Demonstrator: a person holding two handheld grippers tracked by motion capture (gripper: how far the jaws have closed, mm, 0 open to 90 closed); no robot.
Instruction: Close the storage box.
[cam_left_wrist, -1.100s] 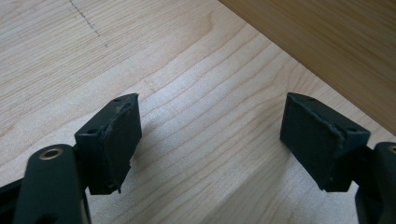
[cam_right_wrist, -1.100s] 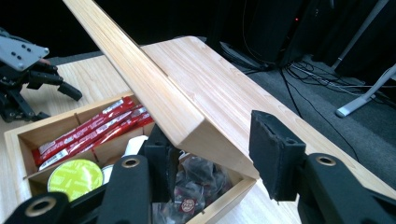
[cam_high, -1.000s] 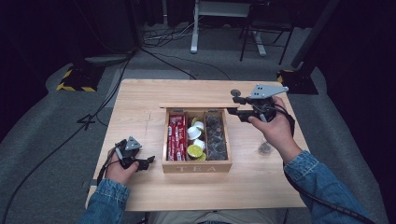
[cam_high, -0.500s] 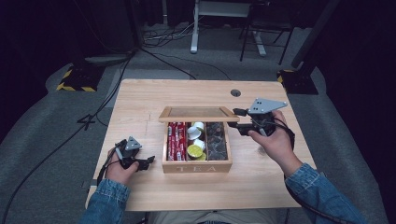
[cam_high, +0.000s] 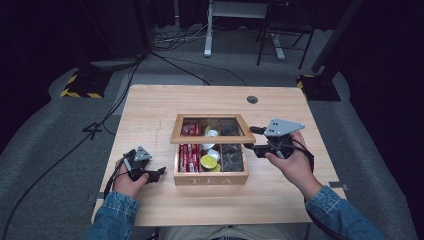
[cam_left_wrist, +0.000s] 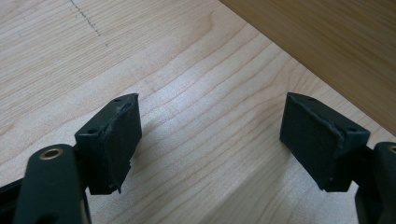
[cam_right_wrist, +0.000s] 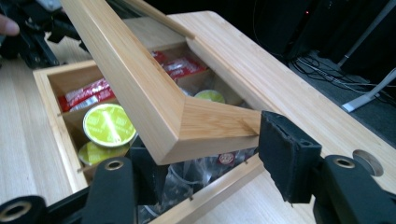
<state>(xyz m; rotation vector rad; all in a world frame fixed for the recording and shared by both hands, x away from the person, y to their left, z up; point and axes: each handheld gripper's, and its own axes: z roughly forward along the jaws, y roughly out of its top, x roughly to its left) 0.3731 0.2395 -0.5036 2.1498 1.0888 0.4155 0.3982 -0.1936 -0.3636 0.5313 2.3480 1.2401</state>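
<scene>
Lowering the framed glass lid (cam_high: 207, 128) of a wooden tea box (cam_high: 211, 176) is the work in hand; items listed near to far.

1. Left tongs (cam_high: 156, 173): resting on the desk (cam_high: 150, 110) just beside the box's left wall, parted wide, nothing between the pads (cam_left_wrist: 119, 135). Idle; best kept still and out of the lid's path.

2. Tea box: stands mid-desk, front panel lettered "TEA". Compartments hold red sachets (cam_high: 186, 155), green-topped capsules (cam_right_wrist: 108, 124) and clear-wrapped dark packets (cam_high: 232, 160). Nothing seems to stand above the rim.

3. Right tongs (cam_high: 252, 139): at the box's right side, by the lid's free corner. In the right gripper view the corner (cam_right_wrist: 210, 126) lies between the jaws; these have just been opening, and the far pad (cam_right_wrist: 285, 154) stands just clear of the wood, the near pad tucked beneath the frame. Judged released or nearly so, perhaps propping from below.

4. Lid: hinged along the far edge, tilted partway down, not yet seated.

Handling note: the lid should go down slowly, supported from underneath until the frame meets the rim squarely, then the tongs drawn out sideways to the right so no pad is pinched. Letting it fall risks jarring the pane and shifting the box; the left tongs could steady the box wall if it slides.
</scene>
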